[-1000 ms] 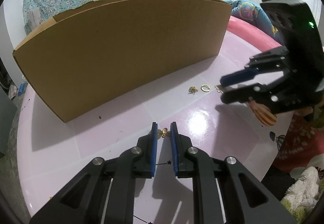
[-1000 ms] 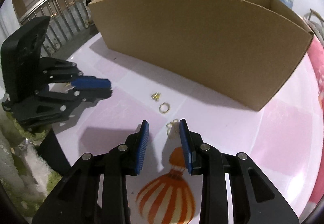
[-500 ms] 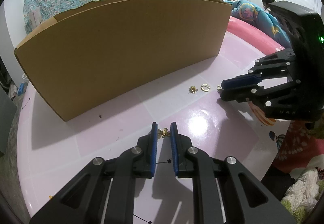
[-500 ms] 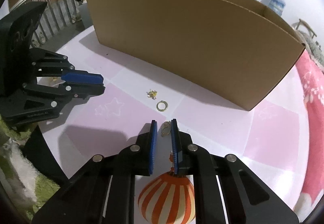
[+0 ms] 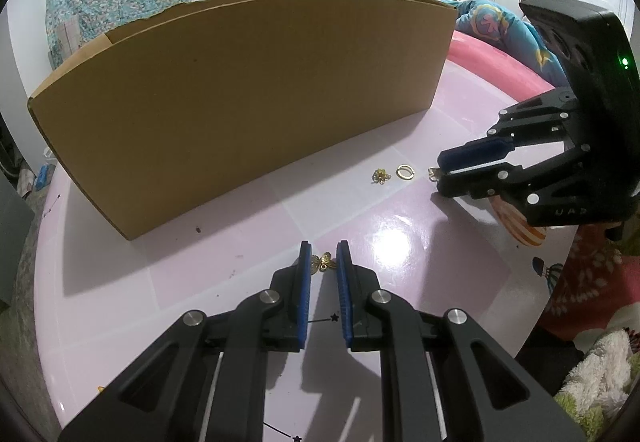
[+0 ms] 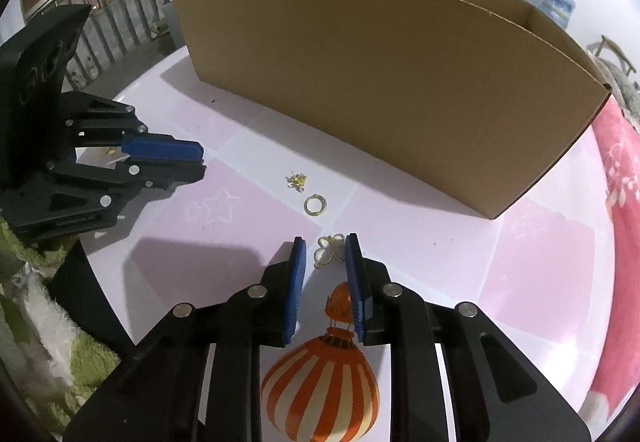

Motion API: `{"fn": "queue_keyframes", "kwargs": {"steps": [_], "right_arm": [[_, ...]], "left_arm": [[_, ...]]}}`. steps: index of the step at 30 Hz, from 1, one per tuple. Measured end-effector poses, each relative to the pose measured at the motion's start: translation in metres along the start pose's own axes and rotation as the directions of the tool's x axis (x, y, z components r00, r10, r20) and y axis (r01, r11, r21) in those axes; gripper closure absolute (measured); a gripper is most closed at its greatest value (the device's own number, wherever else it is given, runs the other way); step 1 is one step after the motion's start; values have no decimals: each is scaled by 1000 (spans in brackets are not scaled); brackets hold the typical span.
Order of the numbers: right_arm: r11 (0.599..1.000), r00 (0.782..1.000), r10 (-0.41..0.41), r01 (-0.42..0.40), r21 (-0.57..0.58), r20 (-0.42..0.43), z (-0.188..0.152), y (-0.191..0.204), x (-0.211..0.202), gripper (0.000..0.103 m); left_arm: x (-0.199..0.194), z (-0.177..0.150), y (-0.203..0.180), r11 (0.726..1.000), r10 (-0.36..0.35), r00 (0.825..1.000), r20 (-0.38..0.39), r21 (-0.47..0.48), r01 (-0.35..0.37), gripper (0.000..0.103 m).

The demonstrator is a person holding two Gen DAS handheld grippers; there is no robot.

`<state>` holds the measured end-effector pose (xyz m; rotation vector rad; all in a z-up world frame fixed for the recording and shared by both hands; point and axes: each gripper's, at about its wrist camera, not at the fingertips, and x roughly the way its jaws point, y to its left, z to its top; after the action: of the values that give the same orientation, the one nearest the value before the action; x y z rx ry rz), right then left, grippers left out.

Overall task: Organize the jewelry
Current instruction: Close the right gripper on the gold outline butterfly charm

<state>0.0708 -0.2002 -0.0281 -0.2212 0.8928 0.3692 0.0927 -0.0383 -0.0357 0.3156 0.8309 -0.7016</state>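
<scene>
- Left gripper (image 5: 323, 256), black with blue ribbed pads: the fingers stood close together, a small gold flower-shaped charm (image 5: 322, 262) pinched between the pad tips, low over the glossy pink tabletop (image 5: 180, 282).
- Right gripper (image 6: 326, 256), of the same make: its jaws had just been opening again after a tighter squeeze; a thin gold butterfly-shaped wire pendant (image 6: 330, 251) lay between the pads, against the right pad and clear of the left one, so the fingers were slightly spread and not clamped on it.
- Round gold ring (image 6: 315, 204): flat on the tabletop, just beyond the right gripper's tips, touched by nothing.
- Small tangled gold cluster piece (image 6: 297, 180): just beside the ring, to its left and farther off.
- In the left wrist view, the ring and cluster lay side by side, with the right gripper's tips just to their right.
- Large open brown cardboard box (image 5: 248, 98): upright on the far part of the tabletop, behind all the jewelry.
- Orange-and-white striped balloon print (image 6: 320, 382): on the tabletop, under the right gripper's fingers.
</scene>
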Motion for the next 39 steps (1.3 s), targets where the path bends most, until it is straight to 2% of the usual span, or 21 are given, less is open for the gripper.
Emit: {"fn": "queue_keyframes", "kwargs": {"steps": [2, 5, 13, 15, 18, 19, 26, 27, 28, 29, 39], "right_arm": [[1000, 1000, 9, -9, 9, -7, 1, -1, 1, 83], [1000, 1000, 22, -22, 22, -7, 0, -5, -1, 103], [998, 1000, 28, -29, 61, 13, -2, -4, -7, 103], [998, 1000, 21, -22, 63, 21, -2, -6, -12, 100], [997, 1000, 9, -10, 71, 13, -2, -9, -11, 76], [998, 1000, 6, -6, 69, 12, 0, -8, -8, 75], [999, 1000, -7, 7, 40, -6, 2, -7, 1, 76], [999, 1000, -8, 9, 37, -12, 2, -7, 0, 79], [1000, 1000, -12, 13, 27, -17, 3, -7, 0, 88], [1000, 1000, -6, 7, 27, -21, 6, -4, 4, 90], [999, 1000, 12, -11, 49, -6, 3, -7, 3, 90]], "left_arm": [[0, 0, 0, 1000, 0, 1000, 1, 0, 0, 91], [0, 0, 0, 1000, 1, 1000, 3, -1, -1, 91], [1, 0, -1, 1000, 1, 1000, 2, 1, -1, 91], [2, 1, -1, 1000, 1, 1000, 1, 4, -1, 91], [1, 1, -2, 1000, 2, 1000, 2, 5, -2, 91], [1, 1, -1, 1000, 2, 1000, 2, 5, -2, 91], [1, 0, -2, 1000, 1, 1000, 2, 6, -1, 91], [1, 0, -2, 1000, 3, 1000, 2, 7, -3, 91], [1, 1, -3, 1000, 2, 1000, 2, 7, -3, 91], [1, 0, -3, 1000, 2, 1000, 2, 6, -2, 91], [2, 0, -2, 1000, 2, 1000, 5, 1, -2, 91]]}}
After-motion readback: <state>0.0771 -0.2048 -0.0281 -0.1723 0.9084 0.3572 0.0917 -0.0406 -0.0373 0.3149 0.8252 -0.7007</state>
